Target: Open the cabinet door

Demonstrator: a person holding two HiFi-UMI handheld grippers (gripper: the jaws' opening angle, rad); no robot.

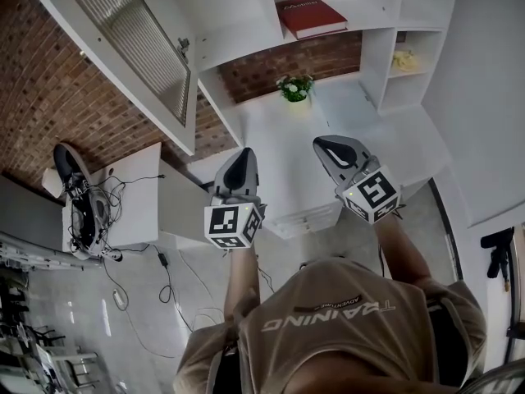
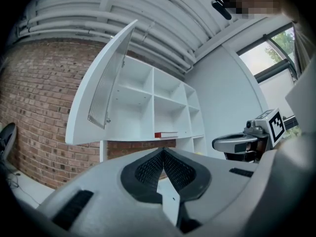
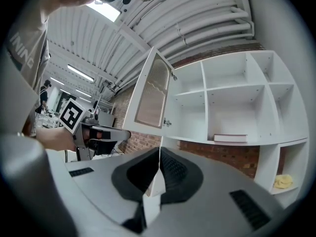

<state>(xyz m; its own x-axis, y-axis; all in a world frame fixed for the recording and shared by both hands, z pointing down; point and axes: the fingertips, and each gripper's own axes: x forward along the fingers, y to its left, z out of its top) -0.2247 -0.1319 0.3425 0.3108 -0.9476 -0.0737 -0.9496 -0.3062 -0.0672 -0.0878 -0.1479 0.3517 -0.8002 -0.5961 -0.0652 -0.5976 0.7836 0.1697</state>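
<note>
The white cabinet door (image 1: 131,39), with a ribbed glass panel, stands swung wide open at the upper left, a small knob (image 1: 184,46) at its free edge. It also shows in the left gripper view as the door (image 2: 106,90) and in the right gripper view as the door (image 3: 150,95). Behind it the white shelf unit (image 1: 246,31) is bare inside. My left gripper (image 1: 240,167) and right gripper (image 1: 332,150) hang side by side in front of the unit, apart from the door. Both are shut and hold nothing; the left gripper's tips (image 2: 163,151) and the right gripper's tips (image 3: 159,149) meet.
A red book (image 1: 310,15) lies on a middle shelf. A small potted plant (image 1: 294,87) stands on the white counter (image 1: 271,138) below. Something yellow (image 1: 403,59) sits in a right-hand cubby. At the left stands a white desk (image 1: 135,212) with cables and gear.
</note>
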